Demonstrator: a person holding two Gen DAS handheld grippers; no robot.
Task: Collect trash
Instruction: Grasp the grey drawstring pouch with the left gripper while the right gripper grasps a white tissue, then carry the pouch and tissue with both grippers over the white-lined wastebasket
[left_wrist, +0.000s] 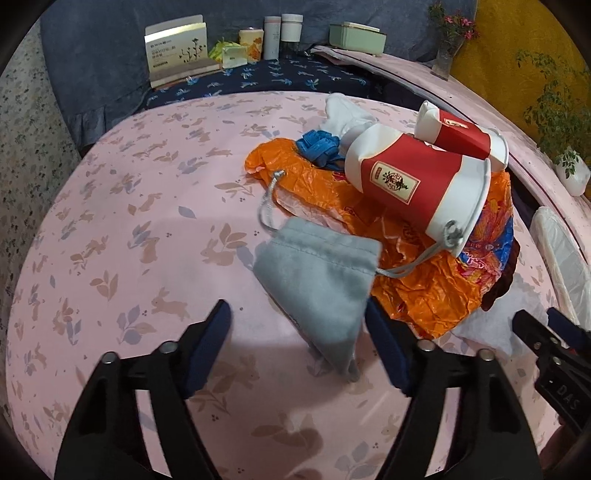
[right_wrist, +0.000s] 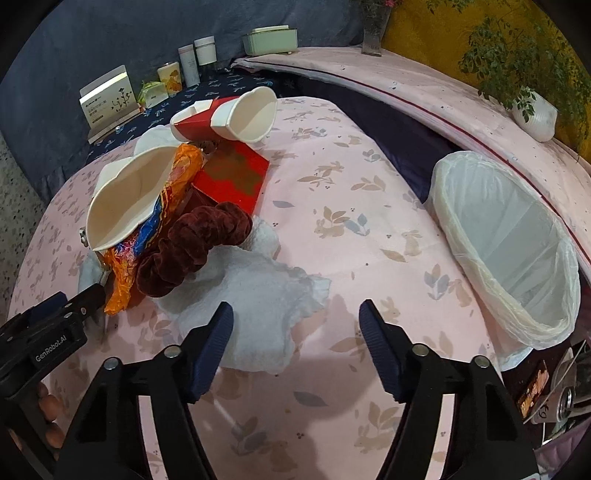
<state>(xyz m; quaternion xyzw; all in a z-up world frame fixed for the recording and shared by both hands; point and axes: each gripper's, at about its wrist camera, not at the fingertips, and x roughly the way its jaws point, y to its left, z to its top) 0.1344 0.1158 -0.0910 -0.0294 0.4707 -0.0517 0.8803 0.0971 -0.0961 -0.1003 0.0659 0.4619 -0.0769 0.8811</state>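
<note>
Readable text: two marks, both on gripper bodies.

"GenRobot.AI" is printed in white on the black body of the left gripper (right_wrist: 79, 308), seen at lower left in right wrist view. "DAS" is read on the black body of the right gripper (left_wrist: 545, 326), at right edge of left wrist view. Labels on the red-banded paper cup (left_wrist: 410, 184) and the card box (left_wrist: 176, 51) are seen but can't be made out.

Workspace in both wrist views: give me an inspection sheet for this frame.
Surface: pink rabbit-print cloth.
Job's things: two paper cups on their sides on an orange plastic bag; white tissue; lined trash bin at the right.
Clutter: grey drawstring pouch, maroon scrunchie, red packet.
Grippers: left tool open at the pouch; right tool open, empty.
Cables: nothing seen.
Surroundings: potted plant, boxes, bottles.
</note>
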